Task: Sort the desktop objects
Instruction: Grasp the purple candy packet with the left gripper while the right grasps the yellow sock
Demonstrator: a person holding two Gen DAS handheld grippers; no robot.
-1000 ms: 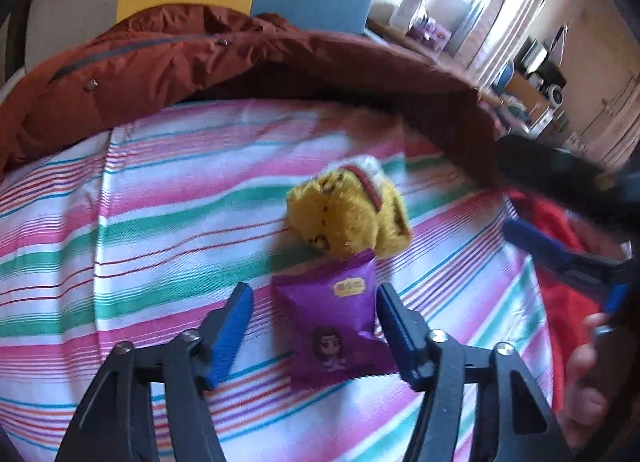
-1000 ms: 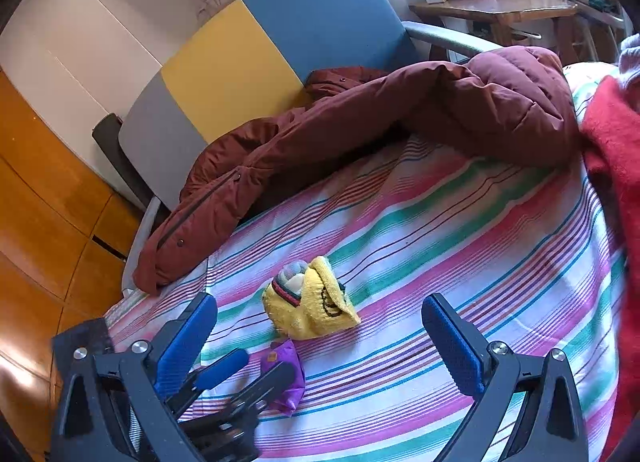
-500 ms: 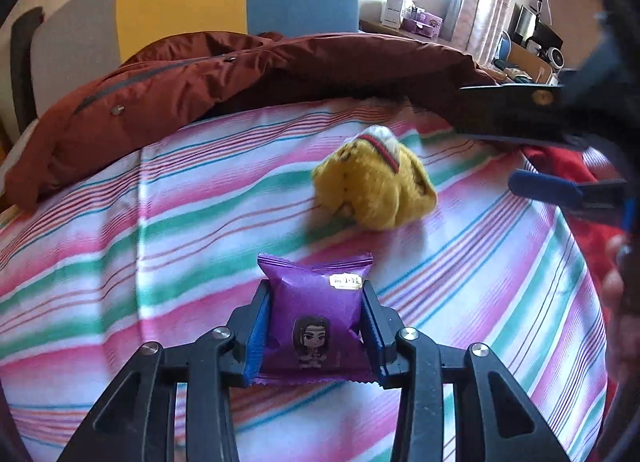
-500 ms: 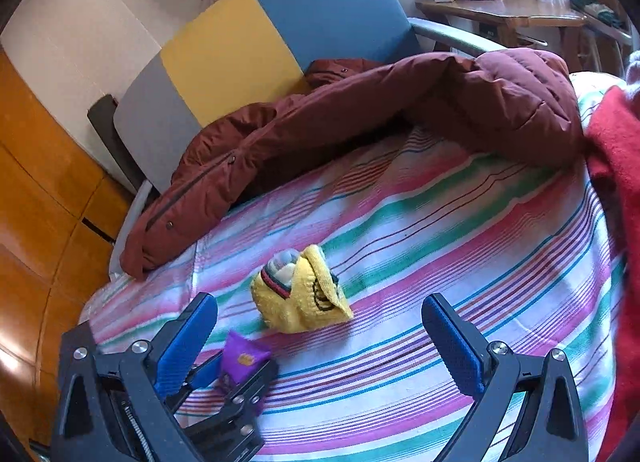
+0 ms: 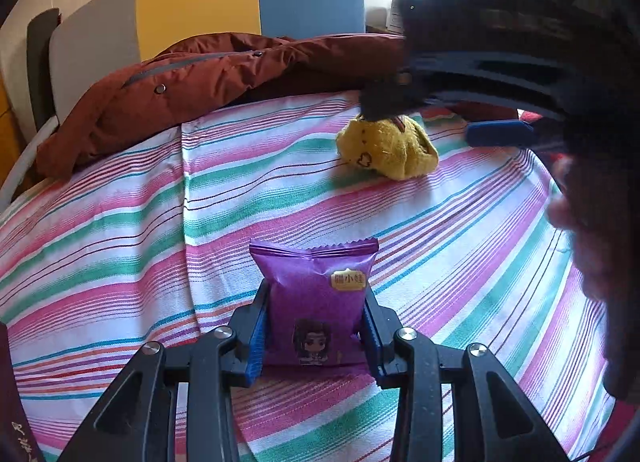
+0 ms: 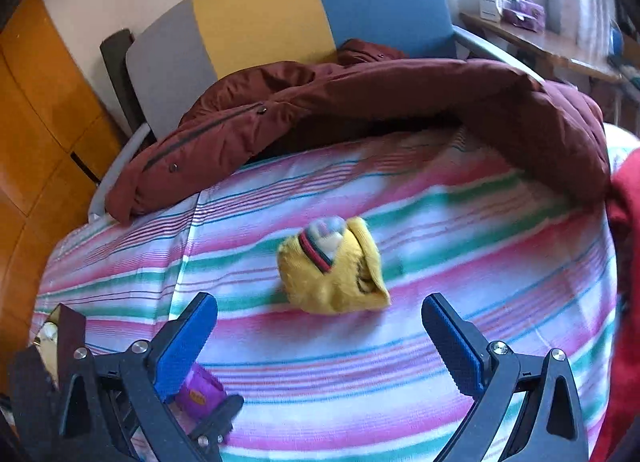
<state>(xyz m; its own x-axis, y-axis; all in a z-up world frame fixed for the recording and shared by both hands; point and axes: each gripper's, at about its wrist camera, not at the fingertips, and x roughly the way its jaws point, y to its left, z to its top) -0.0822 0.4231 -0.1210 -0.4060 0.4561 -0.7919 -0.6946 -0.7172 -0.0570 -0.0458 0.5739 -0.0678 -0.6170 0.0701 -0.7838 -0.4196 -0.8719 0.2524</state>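
Note:
My left gripper point(image 5: 316, 326) is shut on a purple snack packet point(image 5: 316, 298) with a cartoon girl on it, held above the striped cloth point(image 5: 120, 254). The packet also shows in the right wrist view point(image 6: 198, 392), at the lower left behind the left finger. A yellow rolled sock bundle point(image 6: 332, 266) lies on the cloth ahead of my right gripper point(image 6: 320, 342), which is open and empty, its blue pads wide on either side. In the left wrist view the sock bundle point(image 5: 388, 149) lies at the far right, partly under the right gripper's dark body point(image 5: 500, 61).
A rust-red jacket point(image 6: 360, 109) lies along the far edge of the cloth, against a grey, yellow and blue chair back point(image 6: 280, 13). Red fabric point(image 6: 626, 262) lies at the right edge. A dark box point(image 6: 60, 342) sits at the lower left. A desk point(image 6: 540, 41) stands behind.
My left gripper closed on the purple packet and lifted it back away from the sock bundle. My right gripper moved closer to the sock bundle, still open.

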